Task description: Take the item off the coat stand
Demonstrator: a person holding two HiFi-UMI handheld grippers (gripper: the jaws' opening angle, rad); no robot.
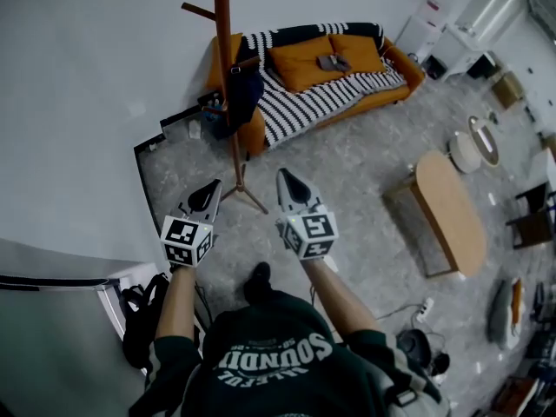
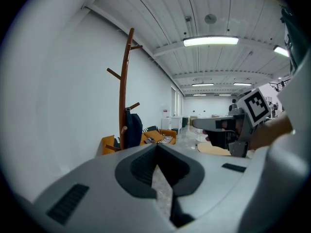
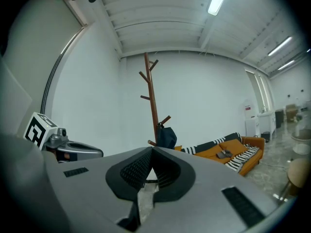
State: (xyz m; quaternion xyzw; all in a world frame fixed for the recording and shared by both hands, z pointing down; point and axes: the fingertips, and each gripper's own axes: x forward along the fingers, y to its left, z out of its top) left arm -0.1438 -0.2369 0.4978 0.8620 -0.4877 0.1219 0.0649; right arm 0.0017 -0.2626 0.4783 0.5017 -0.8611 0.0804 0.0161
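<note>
Striped blanket on orange sofa; oval table nearby; maybe a pouch.

Coat stand close to wall, ahead of person. Bag hangs on low peg of stand, on side toward sofa. Sofa behind stand and to right of it, along the wall; two cushions on its seat. Table far right, well apart from stand. Left gripper and right gripper side by side, stand's feet between them, just ahead.

Head view looks steeply down; both gripper views face the coat stand (sofa behind).
</note>
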